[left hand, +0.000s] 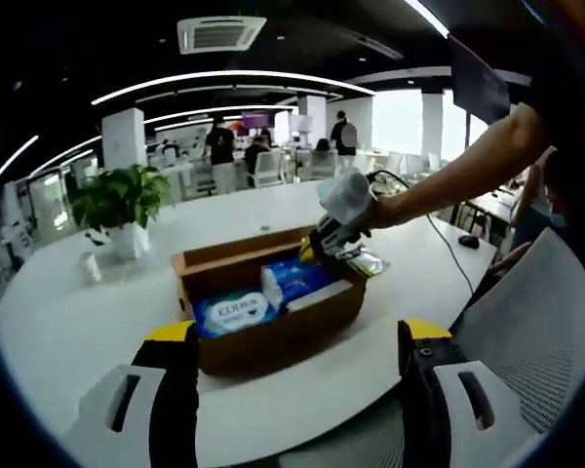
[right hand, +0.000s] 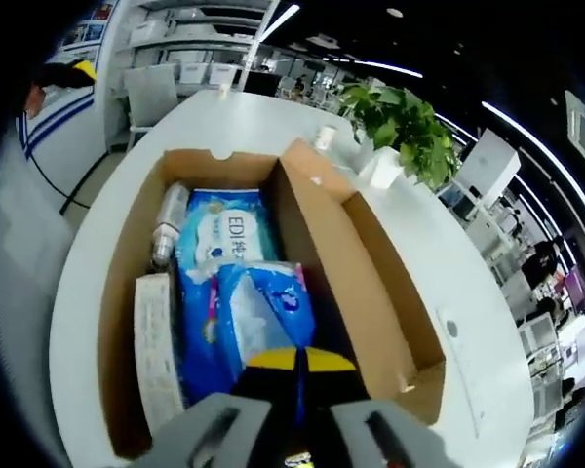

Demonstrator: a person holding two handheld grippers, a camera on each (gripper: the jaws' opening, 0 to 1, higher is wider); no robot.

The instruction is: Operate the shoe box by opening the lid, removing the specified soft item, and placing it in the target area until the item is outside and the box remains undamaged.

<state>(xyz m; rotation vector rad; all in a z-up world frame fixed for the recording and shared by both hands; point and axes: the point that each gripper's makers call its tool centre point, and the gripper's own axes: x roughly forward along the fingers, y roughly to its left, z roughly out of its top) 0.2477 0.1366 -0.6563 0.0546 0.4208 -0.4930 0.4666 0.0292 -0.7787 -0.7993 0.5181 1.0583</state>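
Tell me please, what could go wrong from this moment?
1. The right tongs pinch only the edge of the small blue pack, so it may slip when lifted.
2. The pack lies on a bigger tissue pack; that one may be dragged out too.
3. The open lid stands close beside the tongs; pulling sideways could bend the cardboard box.

Box mouth: the shoe box [right hand: 370, 263] stands open-topped, its lid [right hand: 390, 283] folded aside.
Inside: blue packs [right hand: 224, 292] fill the floor; the right gripper [right hand: 297, 375] occupies one end.
Table [left hand: 68, 322]: bare near edge; potted plant [left hand: 122, 210] toward the far edge.
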